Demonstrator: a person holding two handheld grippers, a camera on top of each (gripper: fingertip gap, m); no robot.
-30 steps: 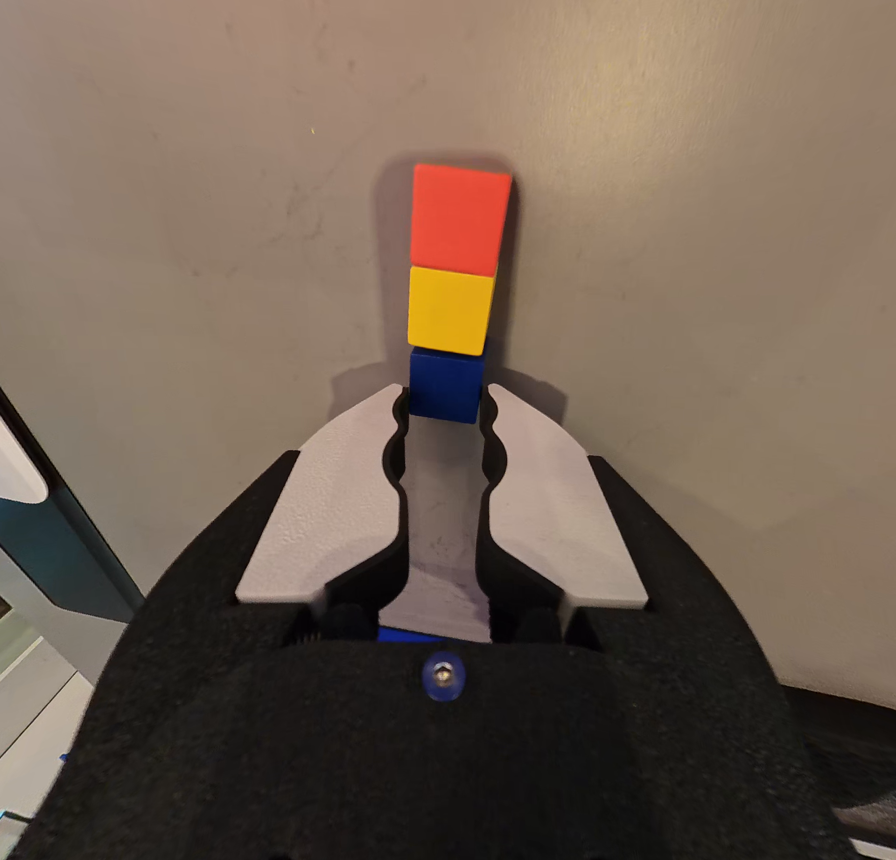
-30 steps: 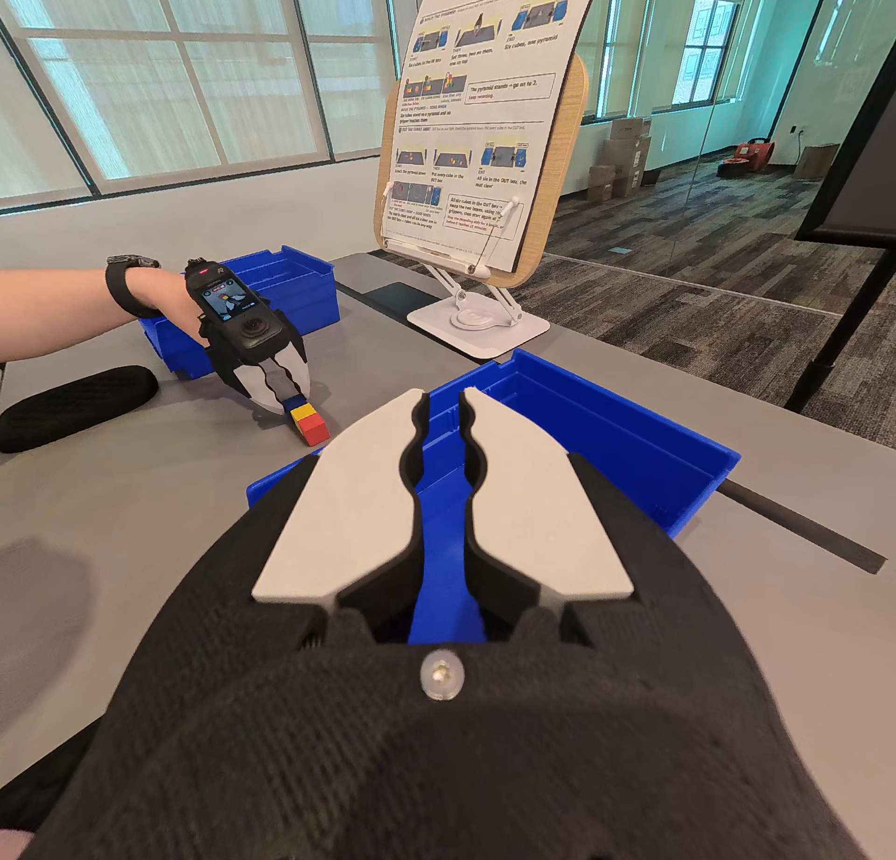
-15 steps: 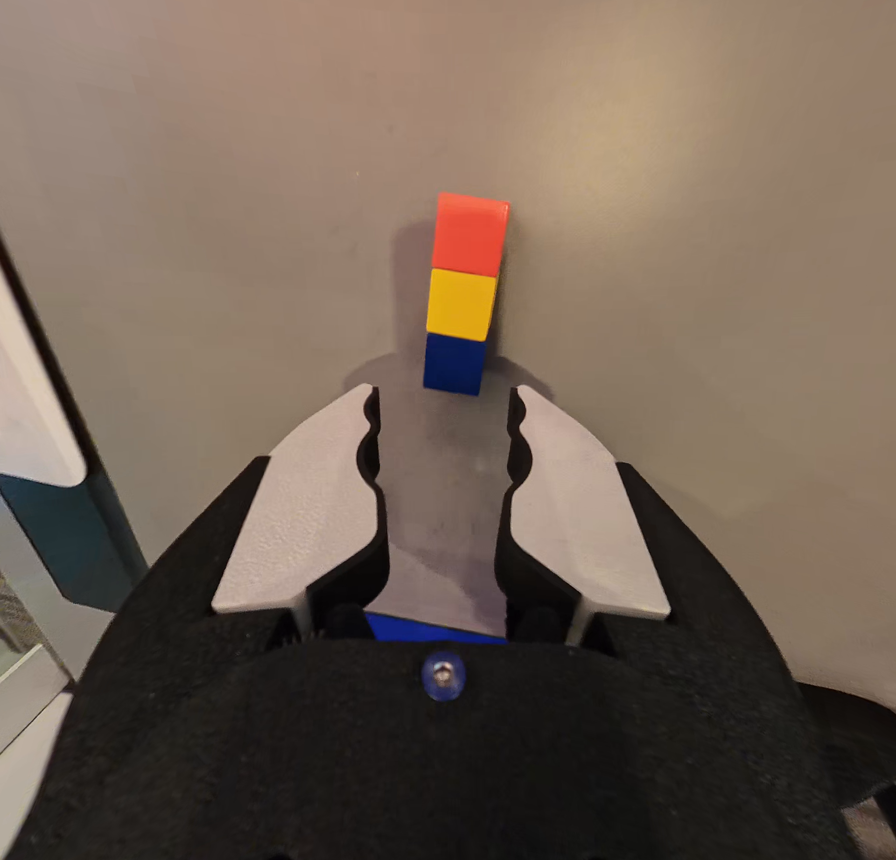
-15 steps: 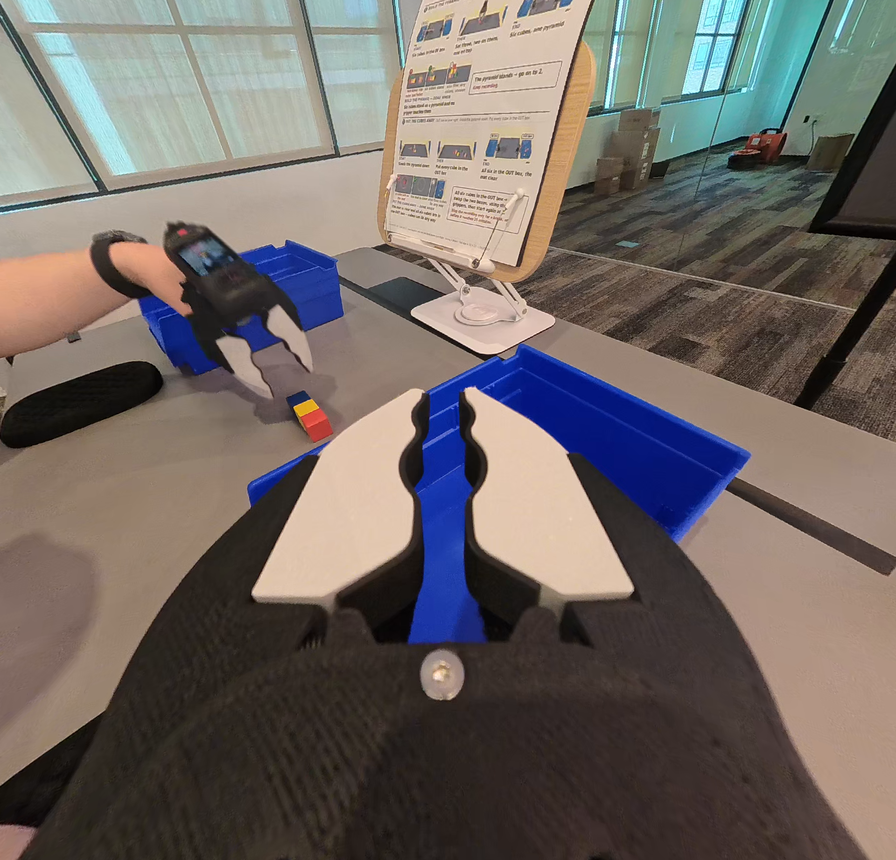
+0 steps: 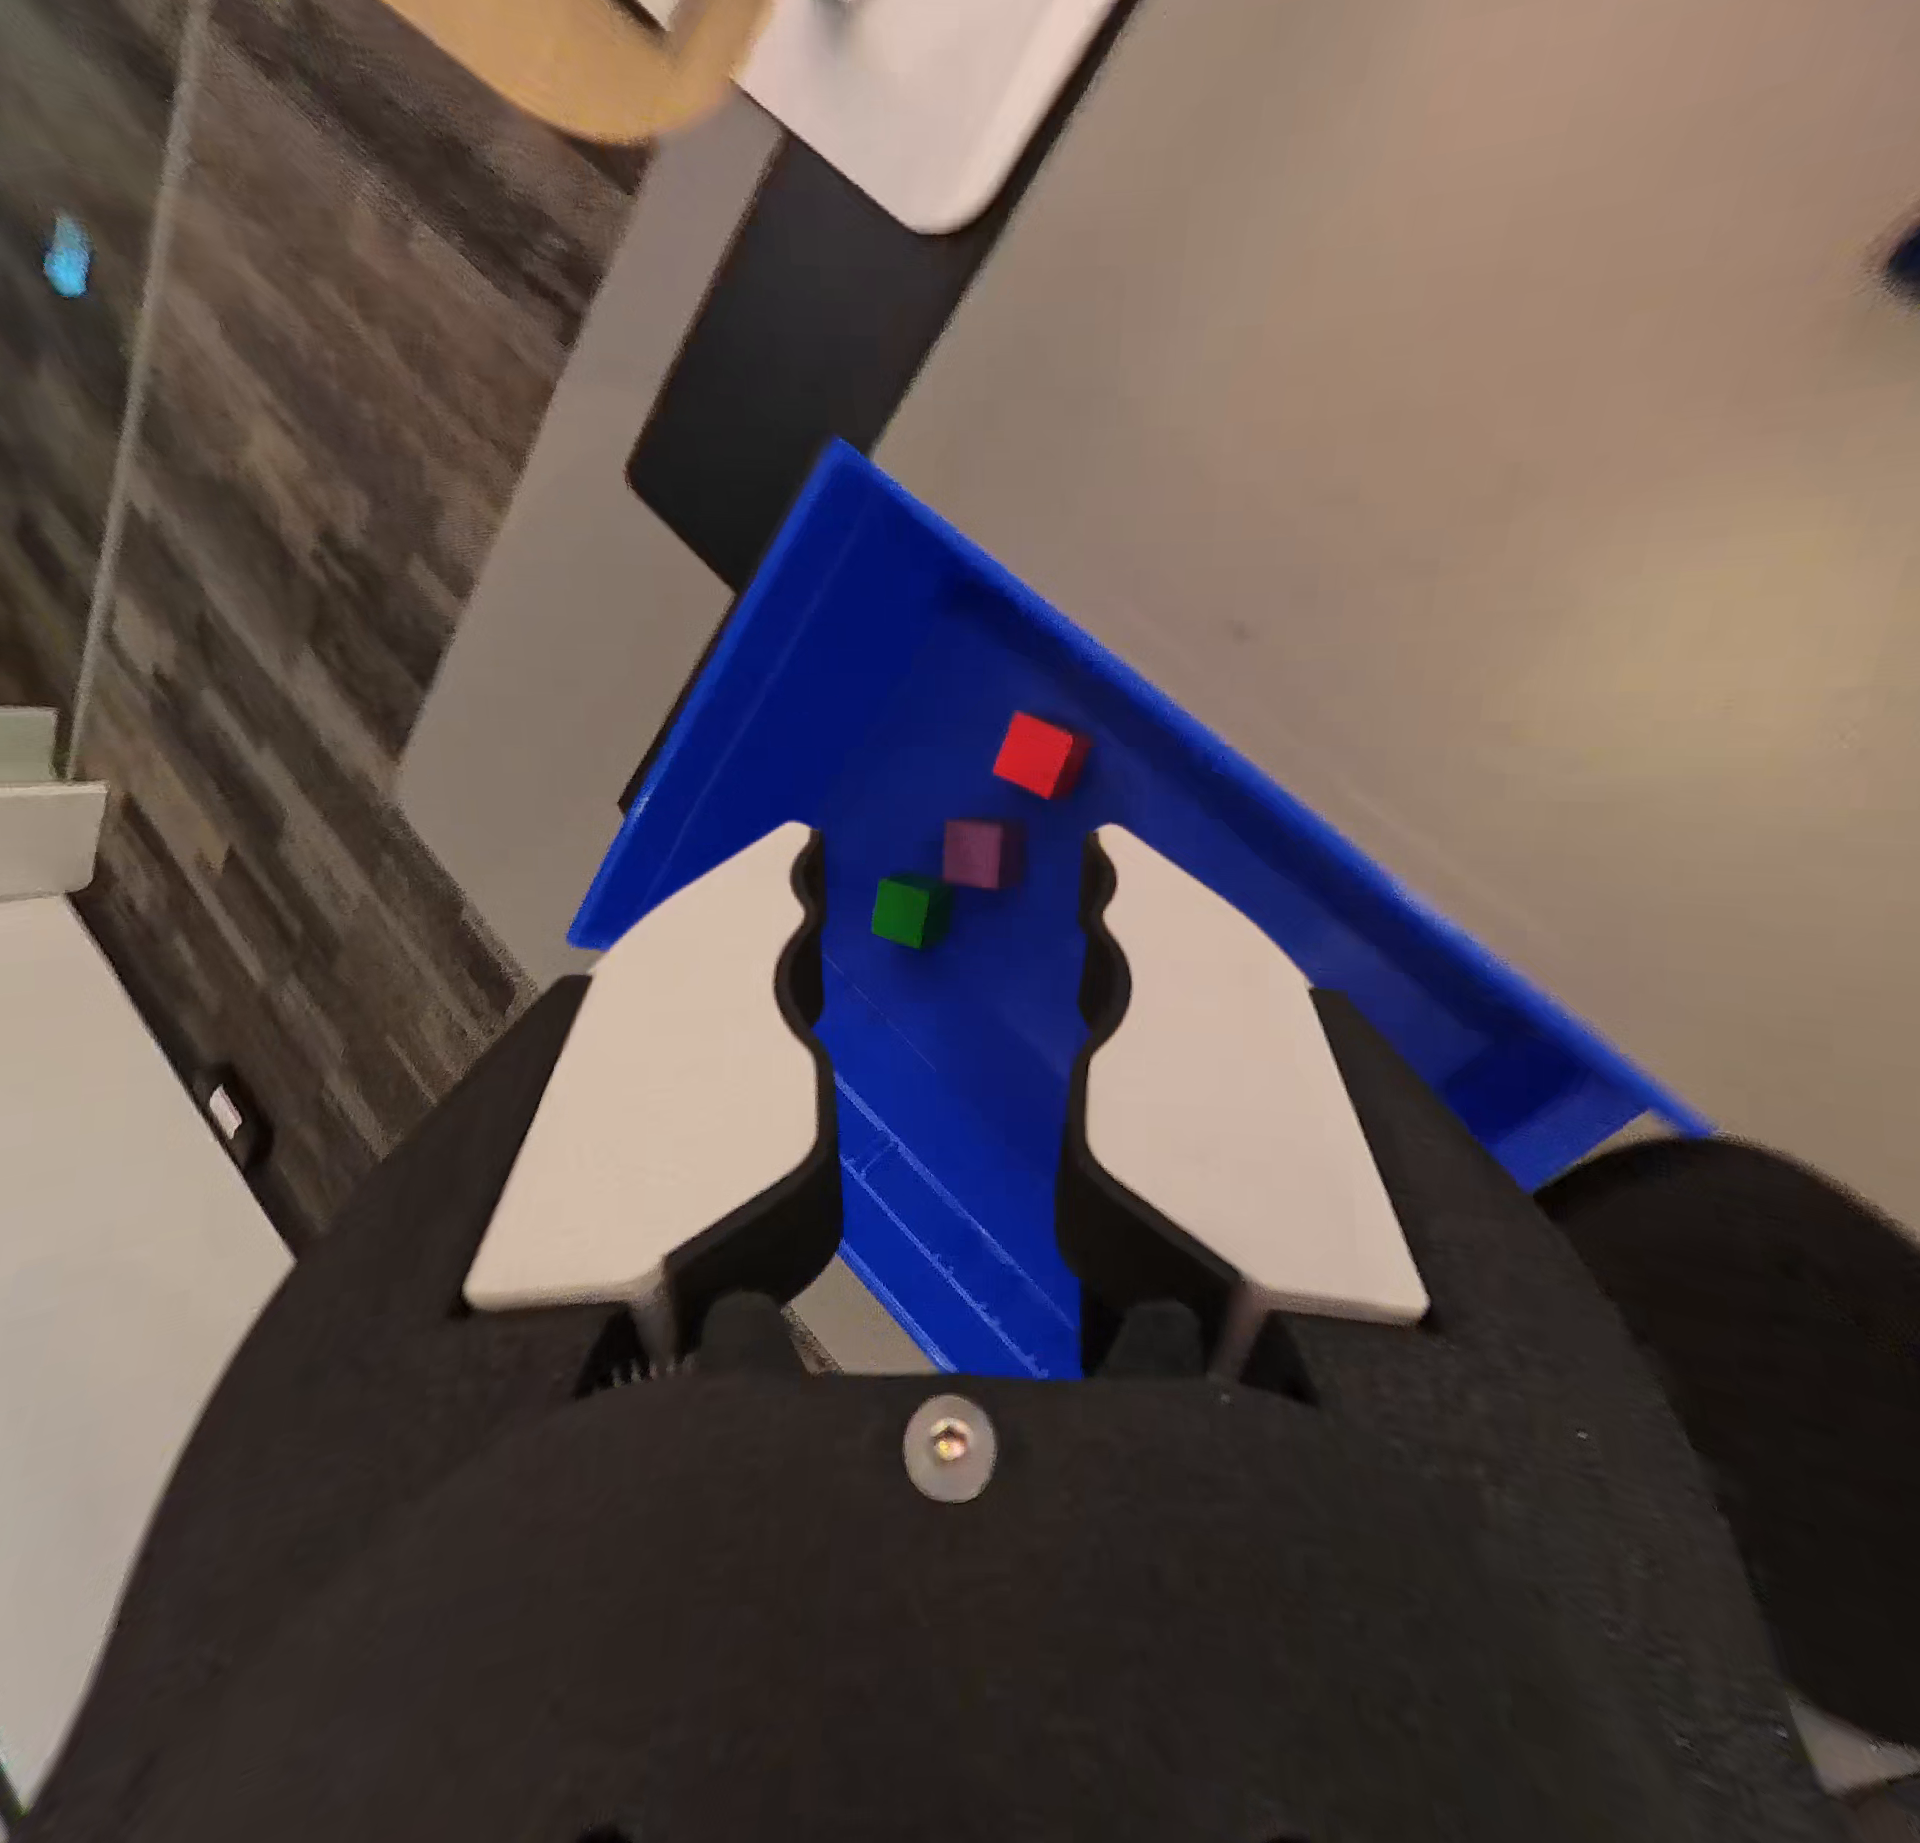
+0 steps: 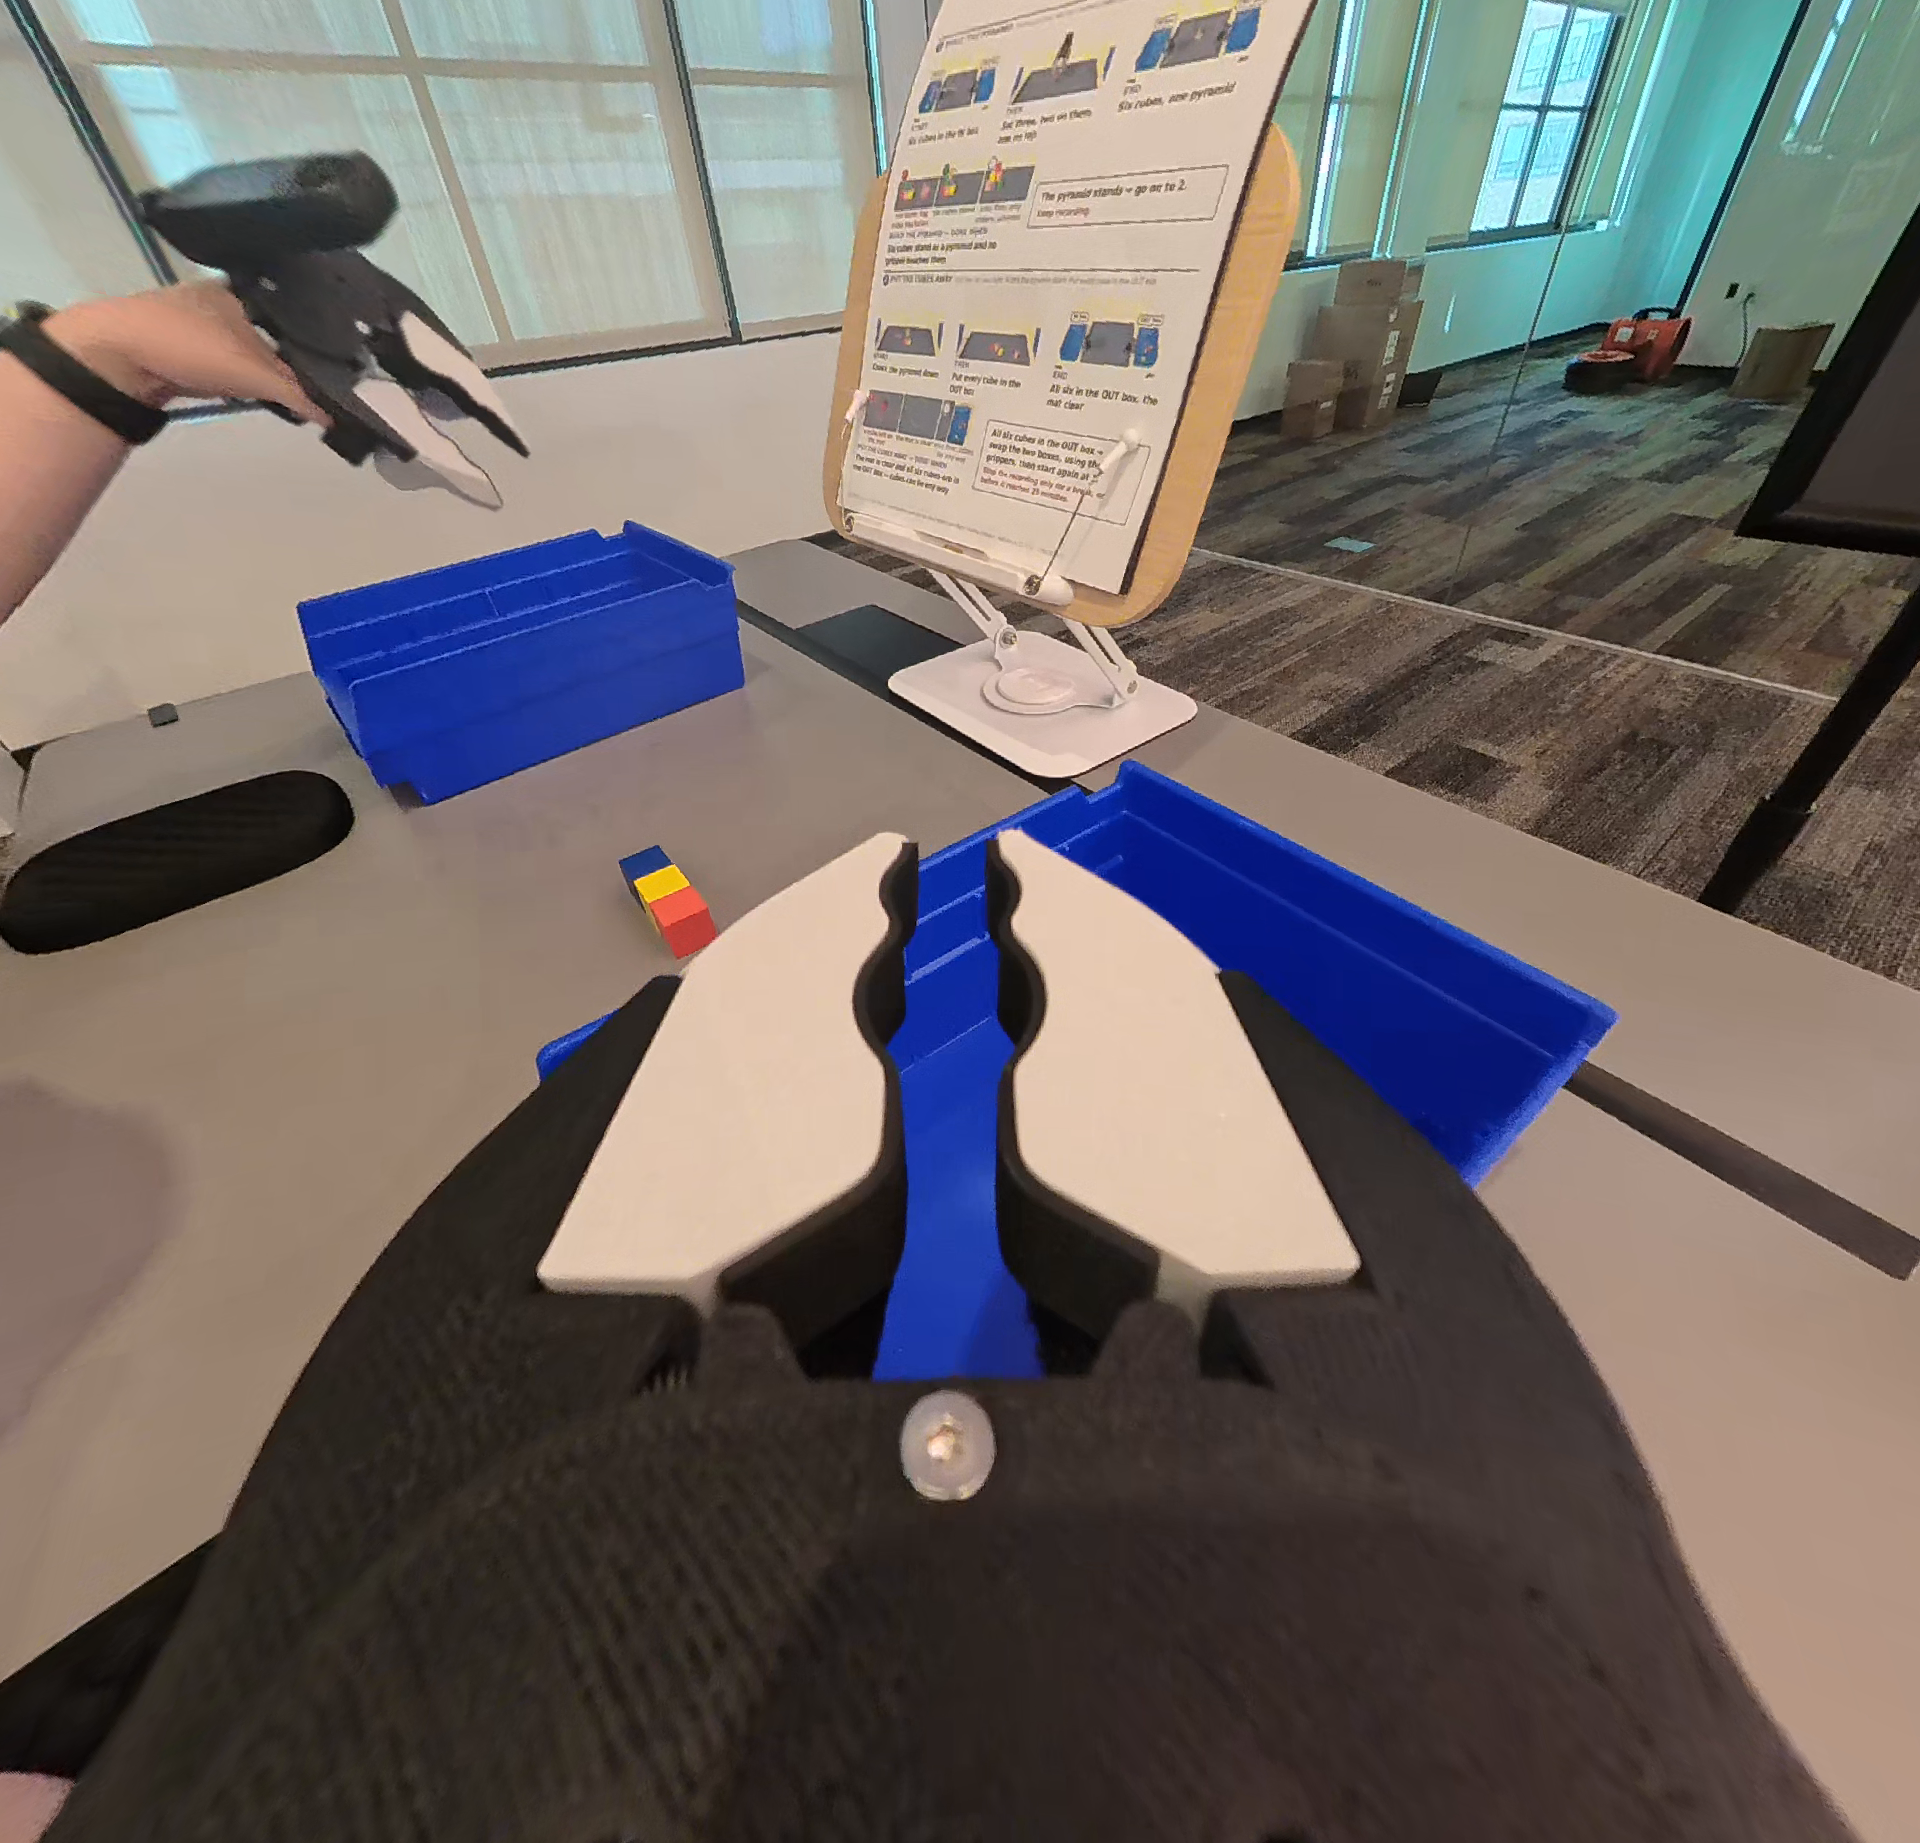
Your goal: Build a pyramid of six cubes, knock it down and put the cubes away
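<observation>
Green cube (image 5: 910, 911), purple cube (image 5: 981, 853) and red cube (image 5: 1040, 754) run diagonally up-right mid-frame in the blue bin (image 5: 748, 713), just ahead of the released, empty left gripper (image 5: 951, 843); right gripper (image 6: 948, 843) slightly parted, empty.

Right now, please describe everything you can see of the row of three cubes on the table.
The row of three cubes lies flat on the grey table: blue cube farthest, yellow cube in the middle, red cube nearest. They look solid, matte and touch face to face. The row sits left of the near blue bin; neither gripper touches it.
</observation>
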